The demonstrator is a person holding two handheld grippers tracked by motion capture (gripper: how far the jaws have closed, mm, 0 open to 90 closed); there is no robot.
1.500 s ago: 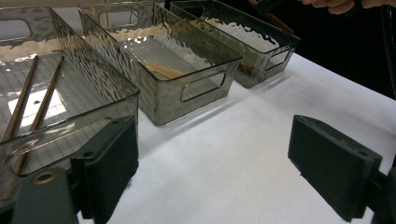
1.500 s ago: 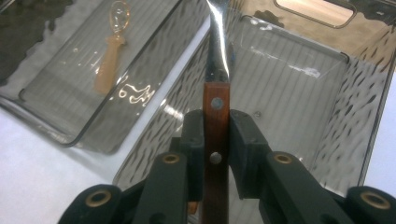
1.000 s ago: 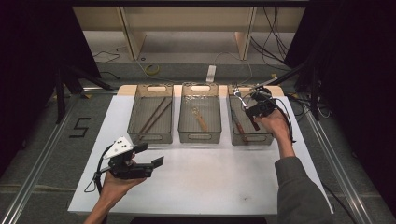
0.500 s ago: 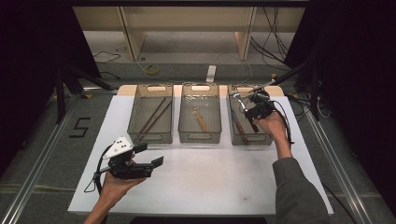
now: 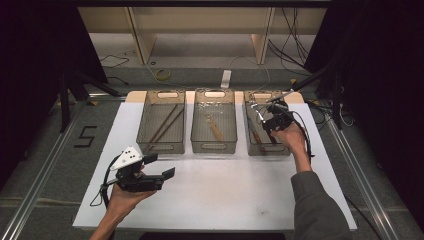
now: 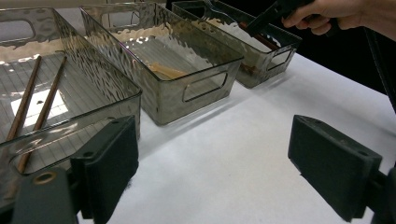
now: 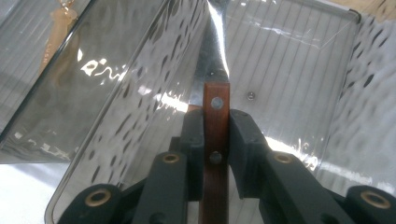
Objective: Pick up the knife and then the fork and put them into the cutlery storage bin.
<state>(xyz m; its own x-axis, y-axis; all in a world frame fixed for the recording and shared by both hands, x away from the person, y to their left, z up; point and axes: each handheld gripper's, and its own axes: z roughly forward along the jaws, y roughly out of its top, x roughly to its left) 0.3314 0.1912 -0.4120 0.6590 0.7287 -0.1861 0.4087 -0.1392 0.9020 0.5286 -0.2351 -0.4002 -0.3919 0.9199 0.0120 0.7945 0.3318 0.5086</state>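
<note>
High view: three clear bins stand side by side at the far edge of the white surface (image 5: pixel 225 190). The right gripper (image 5: pixel 272 120) hangs over the right bin (image 5: pixel 265 147), pinching a wood-handled utensil, its metal end (image 5: pixel 256 107) reaching toward the bin's far end. A second brown-handled piece (image 5: pixel 255 135) lies in the same bin. The left bin (image 5: pixel 161 145) holds two sticks (image 5: pixel 167 122); the middle bin (image 5: pixel 213 145) holds a pale wooden utensil (image 5: pixel 215 129). The left gripper (image 5: pixel 160 167) rests near the front of the surface, well apart from the bins.

Left gripper view: its jaws stand spread with nothing between them, only bare surface. Farther off, the right hand (image 6: pixel 327 11) holds its gripper above the right bin.

Right gripper view: the jaws are pressed on the brown riveted handle (image 7: pixel 215 126), the shiny metal part (image 7: pixel 212 51) running ahead, beside the bin's rippled wall (image 7: pixel 135 93).

The step looks like laying the utensil into the right bin. To do it well, I would lower it until it lies along the floor, parallel to the long walls and clear of the piece already there, then spread the jaws only once it rests, so it does not drop or bounce.
</note>
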